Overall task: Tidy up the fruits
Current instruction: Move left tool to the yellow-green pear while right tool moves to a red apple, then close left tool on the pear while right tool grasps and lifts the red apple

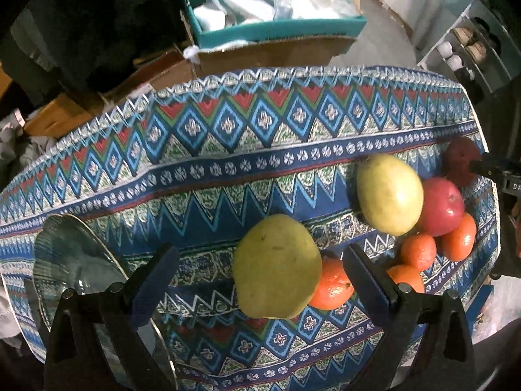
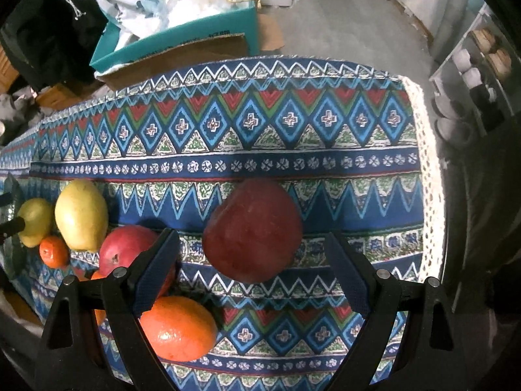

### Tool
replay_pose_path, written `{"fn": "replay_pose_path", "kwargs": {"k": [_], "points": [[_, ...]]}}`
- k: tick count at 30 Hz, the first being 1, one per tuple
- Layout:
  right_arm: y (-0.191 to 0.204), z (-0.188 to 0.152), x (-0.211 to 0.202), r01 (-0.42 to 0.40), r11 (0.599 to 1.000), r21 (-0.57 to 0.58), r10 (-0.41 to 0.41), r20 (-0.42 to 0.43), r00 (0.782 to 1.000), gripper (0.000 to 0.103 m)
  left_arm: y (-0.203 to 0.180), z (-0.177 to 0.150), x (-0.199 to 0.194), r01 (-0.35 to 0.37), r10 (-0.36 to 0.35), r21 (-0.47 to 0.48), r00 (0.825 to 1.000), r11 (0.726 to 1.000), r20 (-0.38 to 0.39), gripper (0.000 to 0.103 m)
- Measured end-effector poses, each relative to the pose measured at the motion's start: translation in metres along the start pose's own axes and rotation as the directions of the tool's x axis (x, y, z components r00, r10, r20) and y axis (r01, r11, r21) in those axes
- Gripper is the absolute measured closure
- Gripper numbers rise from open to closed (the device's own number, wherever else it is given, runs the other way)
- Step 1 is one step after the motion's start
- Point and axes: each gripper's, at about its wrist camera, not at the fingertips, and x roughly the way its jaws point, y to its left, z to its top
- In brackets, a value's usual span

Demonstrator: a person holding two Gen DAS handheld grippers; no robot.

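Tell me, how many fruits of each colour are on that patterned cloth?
Yellow-green fruits: 2
Red fruits: 2
Orange fruits: 4
Total: 8

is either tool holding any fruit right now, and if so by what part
Nothing is held. The left tool is open around the yellow-green pear, and the right tool is open around the dark red apple, with gaps on both sides.
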Motion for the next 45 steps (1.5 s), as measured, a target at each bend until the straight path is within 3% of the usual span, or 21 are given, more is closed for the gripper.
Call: {"fn": "replay_pose_path", "kwargs": {"k": [9,13,18,20,21,31,36,45], "points": [[-0.001,0.010,0.025,0.005,1.000,-0.018,-0.006,-0.054,0.999,0.014,0.001,0.000,0.027,0.032,-0.033,-0.019,0.998,0.999,-0.062,0.001],[-0.005,0.008,0.034,-0.005,1.000,-0.016,0.004,-0.069,0.998,0.022,0.003,-0.003,0.041,0.042,-0.044,-0.026,0.994,0.999,-0.097,0.013],[-0.004,0.007,0.041,-0.011,1.000,-0.016,0.010,-0.063,0.998,0.028,-0.005,-0.003,0.045,0.042,-0.042,0.004,0.996,0.999,-0.079,0.017],[-0.005,0.006,0.043,-0.014,1.000,-0.010,0.014,-0.051,0.999,0.028,-0.010,-0.003,0.046,0.038,-0.036,0.017,0.997,0.999,-0.073,0.026],[-0.005,0.006,0.042,-0.013,1.000,-0.009,0.012,-0.047,0.999,0.028,-0.013,-0.002,0.047,0.051,-0.049,0.026,0.996,0.998,-0.075,0.035],[0.000,0.003,0.028,-0.001,1.000,-0.012,0.001,-0.004,1.000,0.029,-0.016,-0.010,0.044,0.056,-0.055,0.025,0.997,0.998,-0.046,0.035],[0.006,0.000,0.017,-0.005,1.000,-0.011,0.006,0.032,0.999,0.029,-0.015,-0.025,0.024,0.041,-0.040,0.066,0.999,0.997,-0.007,0.035],[0.032,-0.004,-0.009,-0.009,1.000,-0.030,0.012,0.107,0.994,0.029,-0.018,-0.022,-0.014,0.036,-0.043,0.079,0.995,0.996,0.090,0.035]]}}
